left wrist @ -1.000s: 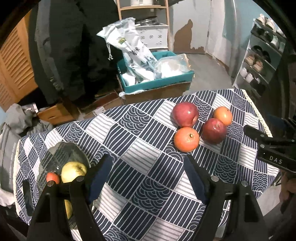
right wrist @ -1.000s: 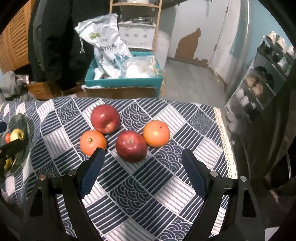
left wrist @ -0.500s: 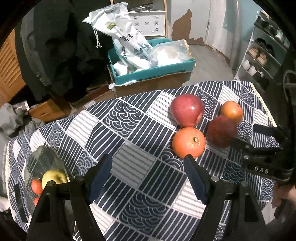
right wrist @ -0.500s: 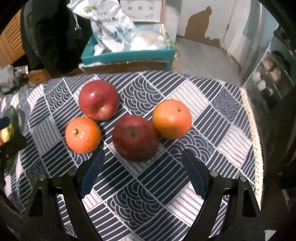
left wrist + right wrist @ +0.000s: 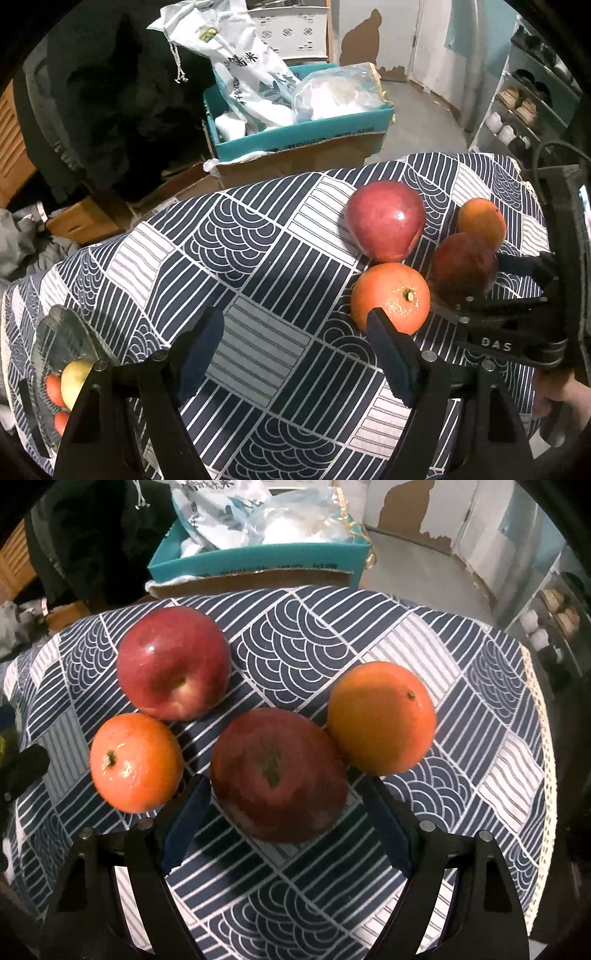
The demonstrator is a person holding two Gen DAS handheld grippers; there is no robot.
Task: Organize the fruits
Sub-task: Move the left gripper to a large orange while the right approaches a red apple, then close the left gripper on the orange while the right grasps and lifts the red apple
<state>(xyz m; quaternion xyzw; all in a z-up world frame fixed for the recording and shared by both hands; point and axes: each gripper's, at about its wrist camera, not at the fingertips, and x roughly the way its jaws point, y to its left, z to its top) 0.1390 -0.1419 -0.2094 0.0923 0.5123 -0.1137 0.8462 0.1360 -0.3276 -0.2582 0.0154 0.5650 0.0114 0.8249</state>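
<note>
Two red apples and two oranges lie close together on the patterned tablecloth. In the right wrist view my right gripper is open, its pads on either side of the near dark red apple, not touching. The far red apple, left orange and right orange surround it. My left gripper is open and empty above the cloth; its right pad overlaps the near orange. A glass bowl at the left holds a yellow-green fruit and small red ones.
Behind the table stands a teal box with white bags on a cardboard carton. A shoe rack is at the right. The tablecloth's lace edge marks the table's right side. My right gripper's body shows in the left wrist view.
Both grippers have moved forward toward the fruit cluster. The right gripper has come down around the near dark apple. Both stay open.
</note>
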